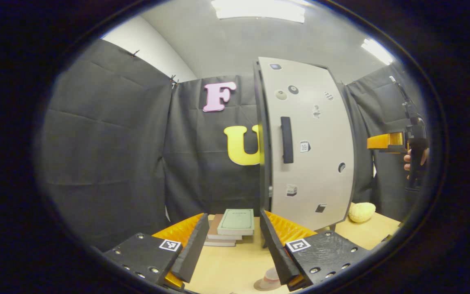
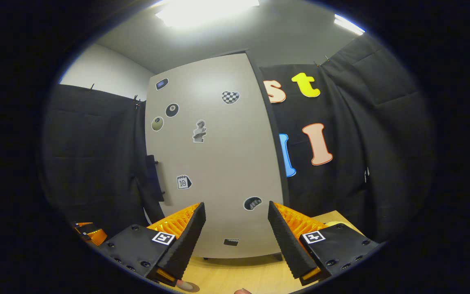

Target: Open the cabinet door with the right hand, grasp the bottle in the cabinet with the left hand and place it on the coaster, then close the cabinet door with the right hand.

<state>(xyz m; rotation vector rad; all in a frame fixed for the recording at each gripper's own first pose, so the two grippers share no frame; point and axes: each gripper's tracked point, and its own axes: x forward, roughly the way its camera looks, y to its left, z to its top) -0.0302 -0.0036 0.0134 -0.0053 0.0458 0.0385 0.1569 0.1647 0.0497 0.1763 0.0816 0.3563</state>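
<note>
Pale wooden table, smooth sticker-dotted cabinet door shut

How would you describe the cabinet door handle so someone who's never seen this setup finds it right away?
Start at the tall pale cabinet standing on the wooden table. Its door is dotted with small stickers. The handle is the dark vertical bar near the door's left edge in the left gripper view, raised and far longer than any sticker.
</note>
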